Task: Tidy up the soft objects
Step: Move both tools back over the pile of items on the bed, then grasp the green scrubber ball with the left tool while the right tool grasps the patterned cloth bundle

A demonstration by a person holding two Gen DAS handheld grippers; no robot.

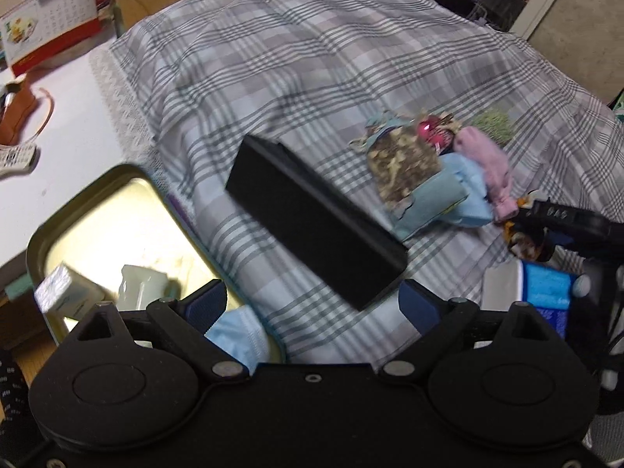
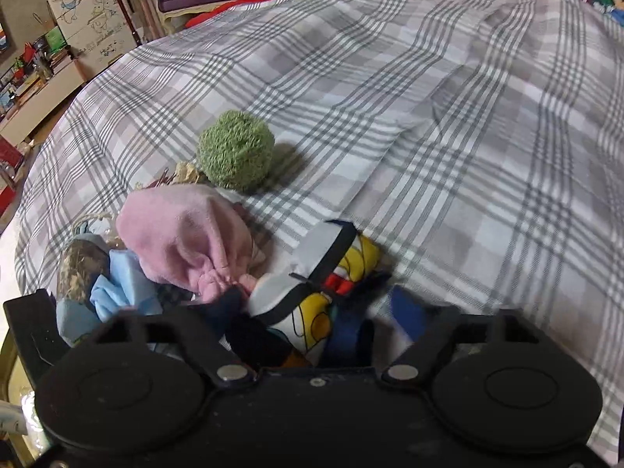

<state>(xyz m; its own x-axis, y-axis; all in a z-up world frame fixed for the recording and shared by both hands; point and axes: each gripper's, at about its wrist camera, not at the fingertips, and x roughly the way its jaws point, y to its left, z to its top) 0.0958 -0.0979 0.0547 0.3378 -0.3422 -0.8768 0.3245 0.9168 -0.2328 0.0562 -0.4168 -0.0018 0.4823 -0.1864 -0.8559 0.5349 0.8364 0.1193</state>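
The left gripper [image 1: 314, 300] stands wide open over the grey plaid bedcover [image 1: 312, 70], its blue pads [image 1: 419, 304] far apart and pressing on nothing. A long black box [image 1: 312, 218] lies slantwise between and ahead of them; whether it touches either pad cannot be told. At 8 o'clock from the box sits an open metal tin [image 1: 97, 202] with a light blue face mask [image 1: 238, 335] draped over its near edge.

The soft things are heaped on the bedcover at 3 o'clock from the box: a camouflage pouch [image 1: 401, 167], a light blue cloth [image 1: 464, 183], a pink drawstring pouch [image 1: 487, 163] and, at the pile's 1 o'clock, a green fuzzy ball [image 1: 493, 124].

In the right wrist view the right gripper [image 2: 323, 335] is down at the near edge of that pile, jaws partly closed, with a cartoon-print cloth [image 2: 323, 273] lying between them; blur hides whether the pads press it. The pink pouch lies at 10 o'clock from this cloth, the green ball at 11 o'clock beyond it
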